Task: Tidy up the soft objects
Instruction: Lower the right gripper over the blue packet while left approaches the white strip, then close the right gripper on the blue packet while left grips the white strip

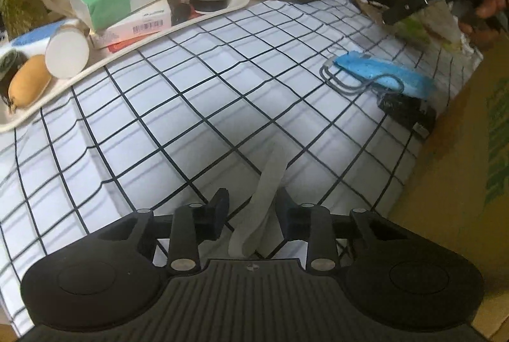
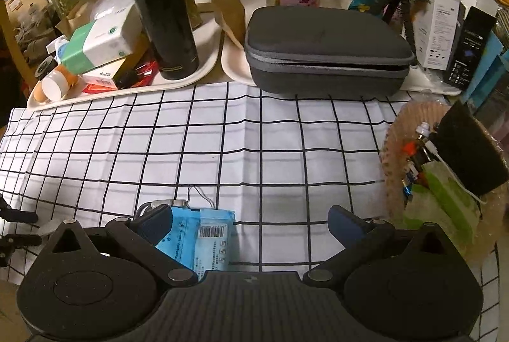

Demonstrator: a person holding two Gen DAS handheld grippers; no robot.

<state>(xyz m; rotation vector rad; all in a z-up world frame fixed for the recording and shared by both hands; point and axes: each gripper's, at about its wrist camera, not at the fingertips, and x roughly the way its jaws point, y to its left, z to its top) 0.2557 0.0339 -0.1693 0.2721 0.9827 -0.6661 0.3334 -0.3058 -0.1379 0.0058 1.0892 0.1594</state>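
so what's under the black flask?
The black flask stands on a white tray, beside a green-and-white tissue pack. Tray surface beneath its base is hidden.

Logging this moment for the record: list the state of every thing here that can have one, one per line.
left gripper: open, pale strip between its fingers, not clamped
pale strip: limp on the checked cloth
right gripper: open wide, holding nothing
blue packet: flat on the cloth, beside the right gripper's left finger
grey case: zipped shut
black flask: upright, capped
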